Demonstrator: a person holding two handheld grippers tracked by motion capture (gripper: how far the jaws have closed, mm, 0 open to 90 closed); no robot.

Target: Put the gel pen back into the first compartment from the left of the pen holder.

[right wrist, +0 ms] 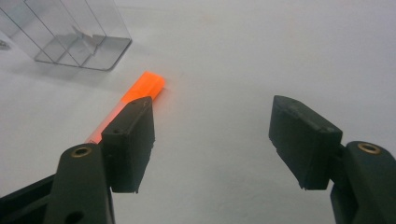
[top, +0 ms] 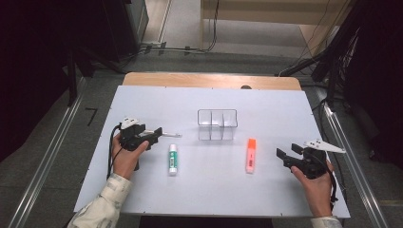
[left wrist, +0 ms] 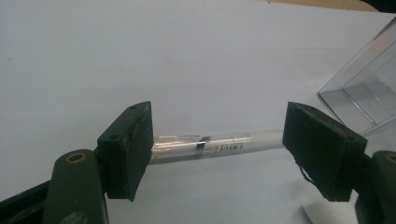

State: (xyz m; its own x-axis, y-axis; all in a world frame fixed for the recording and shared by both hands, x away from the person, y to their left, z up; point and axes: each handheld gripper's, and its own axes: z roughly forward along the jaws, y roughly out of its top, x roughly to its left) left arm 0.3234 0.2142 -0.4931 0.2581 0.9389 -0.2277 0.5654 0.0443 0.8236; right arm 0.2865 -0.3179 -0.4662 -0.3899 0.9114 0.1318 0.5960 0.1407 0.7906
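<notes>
bench [top: 142, 190] white, with a clear divided organiser [top: 217, 124] standing near its middle. left gripper [top: 156, 134] sits at the left with jaws spread apart, a clear pen [left wrist: 219, 145] lying crosswise on the bench just beyond them, ungrasped. glue stick [top: 172, 159], white with a green label, lies just right of that hand. orange highlighter [top: 250, 155] lies right of centre. right gripper [top: 288, 152] rests near it, jaws released, gripping nothing.
</notes>
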